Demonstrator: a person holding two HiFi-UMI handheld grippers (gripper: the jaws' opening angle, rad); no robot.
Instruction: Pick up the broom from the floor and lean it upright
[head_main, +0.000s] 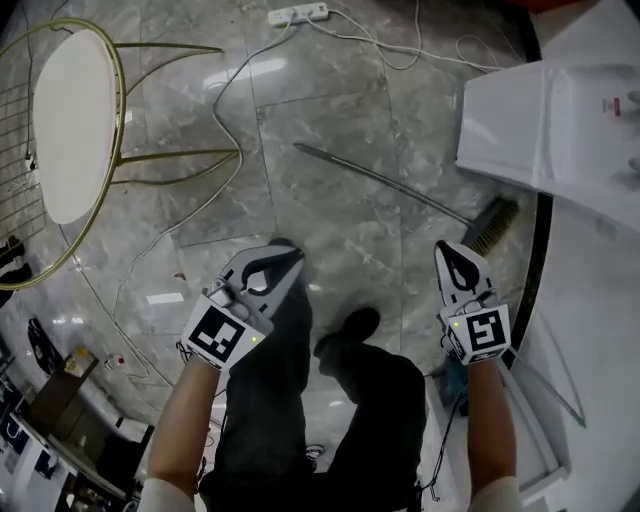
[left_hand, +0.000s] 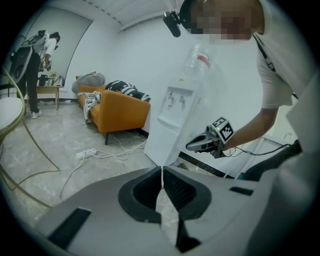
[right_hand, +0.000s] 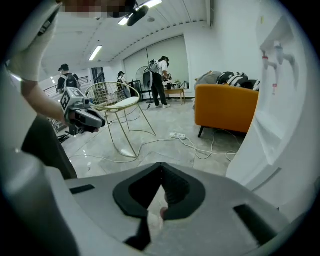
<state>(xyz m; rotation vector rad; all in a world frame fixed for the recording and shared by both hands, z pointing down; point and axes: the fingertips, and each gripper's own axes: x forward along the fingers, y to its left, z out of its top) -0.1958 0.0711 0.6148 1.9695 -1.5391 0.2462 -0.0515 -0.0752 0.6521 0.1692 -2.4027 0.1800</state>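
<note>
Step in hand: reach-in, pre-grasp, nothing picked yet. The broom lies flat on the floor, untouched. Its brush head sits just ahead of the right claw, slightly to that claw's right. The handle runs away from it and across to the left, and its far tip ends ahead of the left claw, well apart from it. Both claws are closed, pads together, nothing between them; each gripper view shows only bare floor past the shut tips. The broom shows in neither gripper view, so I judge neither claw is lined up on it yet. Next move, my read: open the right claw, swing it onto the handle close to the brush head, and straddle the handle crosswise. The handle looks thin and flush on hard tile, so the tips likely need to reach the floor on either side before closing. Then the left claw probably takes the handle further along to tip it upright. The water dispenser, just beyond the brush head on the right claw's right, looks like the nearest thing to lean it on. A cable lies near the handle's far tip, left of the left claw's line, so keep the swing clear of it.
</note>
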